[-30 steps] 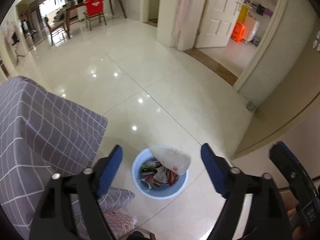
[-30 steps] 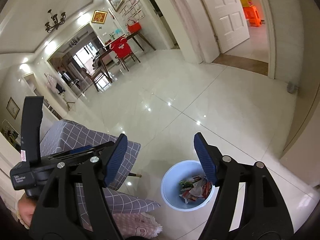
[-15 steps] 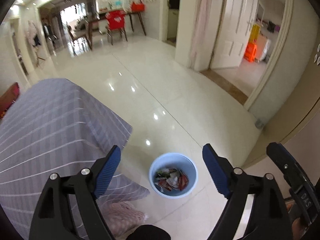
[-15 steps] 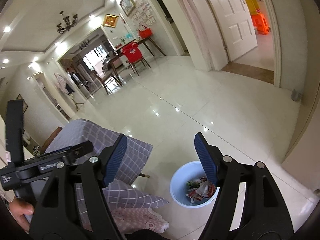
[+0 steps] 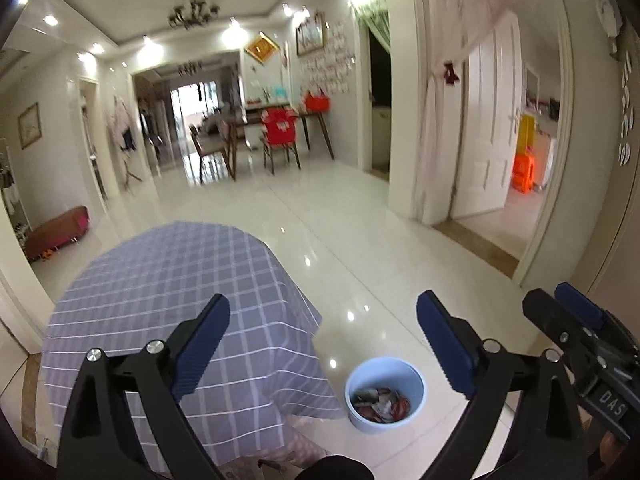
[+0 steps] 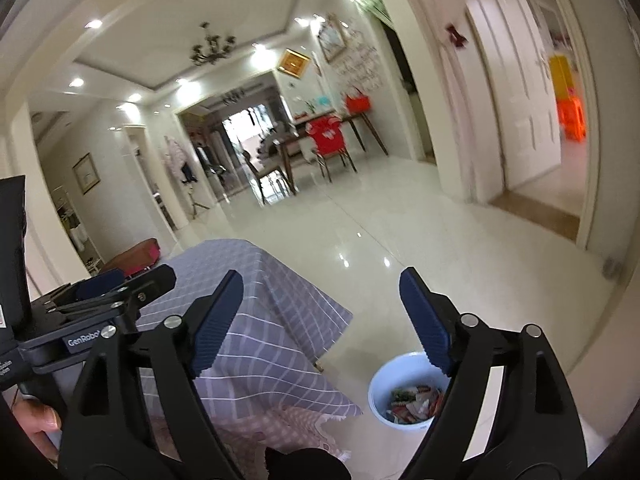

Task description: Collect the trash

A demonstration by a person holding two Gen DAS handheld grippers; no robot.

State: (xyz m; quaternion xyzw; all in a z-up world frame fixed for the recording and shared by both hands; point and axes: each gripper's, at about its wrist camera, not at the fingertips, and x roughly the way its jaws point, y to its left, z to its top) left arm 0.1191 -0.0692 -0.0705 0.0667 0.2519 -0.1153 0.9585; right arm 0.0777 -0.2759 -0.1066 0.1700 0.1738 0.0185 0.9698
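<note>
On the glossy tiled floor, pale blue bin (image 5: 386,390) of wrappers (image 5: 380,402) beside checked-cloth desk (image 5: 180,292), left tongs (image 5: 322,344) and right tongs (image 6: 320,320) empty (jaws just widening, now wide).

At the lower left of your right wrist view, the left gripper (image 6: 132,292) body reads "GenRobo". At the lower right of your left wrist view, the right gripper (image 5: 576,316) carries "DAS".

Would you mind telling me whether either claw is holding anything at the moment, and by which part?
Nothing is held. The left claw and right claw have just been opening, with nothing between them; the trash lies in the bin.
</note>
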